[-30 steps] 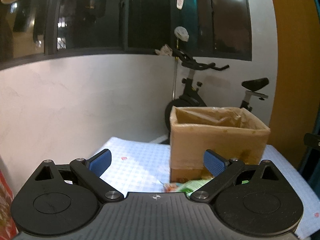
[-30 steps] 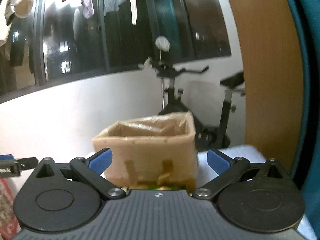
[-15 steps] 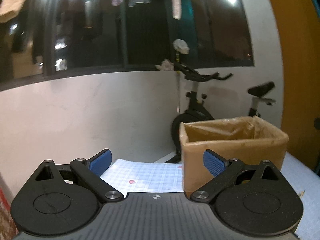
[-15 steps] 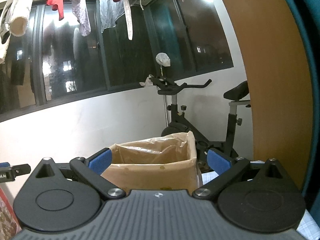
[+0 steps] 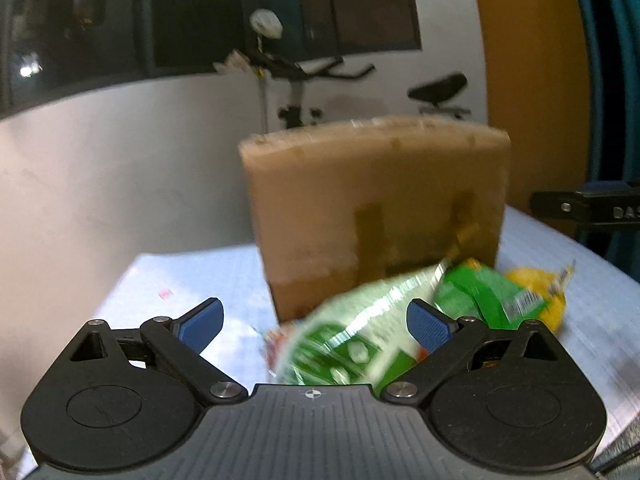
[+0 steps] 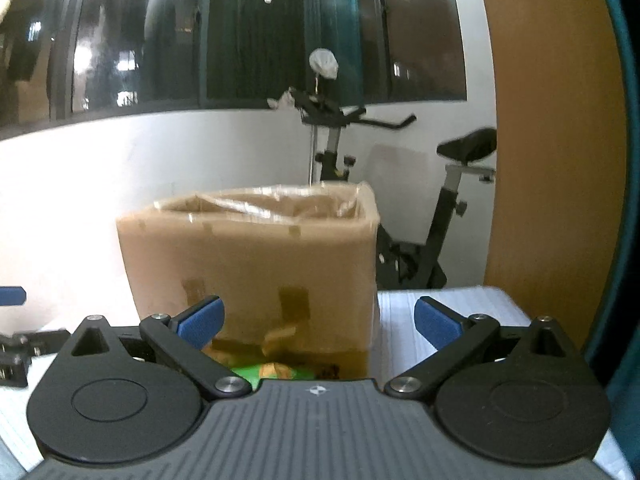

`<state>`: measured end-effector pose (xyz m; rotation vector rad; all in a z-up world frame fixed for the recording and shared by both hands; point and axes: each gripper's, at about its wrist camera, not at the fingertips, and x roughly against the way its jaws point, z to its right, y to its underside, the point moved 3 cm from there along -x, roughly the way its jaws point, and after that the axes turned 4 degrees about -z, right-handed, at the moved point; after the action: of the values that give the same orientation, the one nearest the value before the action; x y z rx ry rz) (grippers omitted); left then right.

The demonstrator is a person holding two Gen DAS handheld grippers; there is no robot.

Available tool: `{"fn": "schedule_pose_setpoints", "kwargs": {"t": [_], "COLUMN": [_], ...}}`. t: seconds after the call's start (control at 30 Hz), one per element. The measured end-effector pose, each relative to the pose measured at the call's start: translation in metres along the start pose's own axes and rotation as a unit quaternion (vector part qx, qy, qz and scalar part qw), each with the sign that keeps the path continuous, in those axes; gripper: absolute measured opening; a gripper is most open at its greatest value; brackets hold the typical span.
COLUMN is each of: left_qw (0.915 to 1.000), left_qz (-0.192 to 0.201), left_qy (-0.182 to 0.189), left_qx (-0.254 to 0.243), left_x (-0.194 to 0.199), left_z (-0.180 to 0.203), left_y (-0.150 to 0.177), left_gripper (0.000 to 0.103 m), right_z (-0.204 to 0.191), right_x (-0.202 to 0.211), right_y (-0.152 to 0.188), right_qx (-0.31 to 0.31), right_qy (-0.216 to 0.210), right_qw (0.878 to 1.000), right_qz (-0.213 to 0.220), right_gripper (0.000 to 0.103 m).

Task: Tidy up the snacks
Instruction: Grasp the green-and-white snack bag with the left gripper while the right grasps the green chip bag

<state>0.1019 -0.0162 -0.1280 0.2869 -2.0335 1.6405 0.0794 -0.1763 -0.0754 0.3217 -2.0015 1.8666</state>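
Note:
A tall cardboard box (image 5: 376, 208) with a plastic liner stands on the white checked table (image 5: 192, 280); it also shows in the right wrist view (image 6: 252, 264). Snack bags lie at its foot: a large green and white bag (image 5: 352, 340), a smaller green bag (image 5: 480, 292) and a yellow bag (image 5: 540, 288). My left gripper (image 5: 316, 320) is open, its jaws on either side of the large green bag without closing on it. My right gripper (image 6: 318, 320) is open and empty in front of the box, above a green bag (image 6: 272, 372).
An exercise bike (image 6: 400, 208) stands behind the table against a white wall with dark windows. A tan panel (image 6: 552, 160) rises at the right. The right gripper's body (image 5: 592, 204) shows at the right edge of the left wrist view.
My left gripper has dropped and moved forward, so the snack bags now lie between and beyond its fingers. My right gripper has lowered a little toward the box.

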Motion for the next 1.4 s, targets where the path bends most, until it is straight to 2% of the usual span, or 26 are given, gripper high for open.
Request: {"fn": "schedule_pose_setpoints", "kwargs": {"t": [0.27, 0.43, 0.6, 0.73, 0.87, 0.97, 1.03, 1.1, 1.17, 1.4], "left_qw": [0.9989, 0.9985, 0.9972, 0.9966, 0.9938, 0.989, 0.9869, 0.9896, 0.9927, 0.9939], "left_qz": [-0.036, -0.043, -0.05, -0.055, -0.09, -0.124, -0.133, -0.12, -0.112, -0.093], "left_qy": [0.014, 0.03, 0.043, 0.028, 0.007, 0.002, -0.002, 0.005, 0.016, 0.032], "left_qx": [-0.025, -0.018, -0.036, -0.055, -0.064, -0.08, -0.092, -0.079, -0.043, 0.05], "left_x": [-0.028, -0.039, -0.039, -0.038, -0.047, -0.058, -0.062, -0.06, -0.057, -0.043], "left_z": [0.004, 0.004, 0.011, 0.014, 0.011, 0.011, 0.012, 0.007, -0.003, -0.031], "left_y": [0.011, 0.013, 0.014, 0.018, 0.021, 0.023, 0.023, 0.022, 0.021, 0.021], "left_gripper": [0.099, 0.099, 0.099, 0.099, 0.098, 0.097, 0.094, 0.083, 0.078, 0.073], "right_z": [-0.003, -0.002, -0.002, -0.002, -0.003, -0.004, -0.005, -0.006, -0.008, -0.023], "right_x": [-0.025, -0.035, -0.041, -0.044, -0.046, -0.047, -0.049, -0.05, -0.051, -0.064], "right_y": [0.022, 0.026, 0.03, 0.032, 0.034, 0.036, 0.038, 0.038, 0.039, 0.038], "right_qx": [-0.012, -0.011, -0.014, -0.02, -0.027, -0.027, -0.027, -0.03, -0.03, -0.021], "right_qy": [-0.011, -0.009, -0.017, -0.023, -0.029, -0.031, -0.033, -0.037, -0.043, -0.067], "right_qw": [0.999, 0.998, 0.997, 0.997, 0.996, 0.996, 0.995, 0.995, 0.994, 0.991], "right_qz": [-0.044, -0.057, -0.068, -0.073, -0.079, -0.084, -0.088, -0.092, -0.096, -0.118], "right_gripper": [0.102, 0.101, 0.101, 0.101, 0.1, 0.1, 0.1, 0.099, 0.099, 0.099]}}
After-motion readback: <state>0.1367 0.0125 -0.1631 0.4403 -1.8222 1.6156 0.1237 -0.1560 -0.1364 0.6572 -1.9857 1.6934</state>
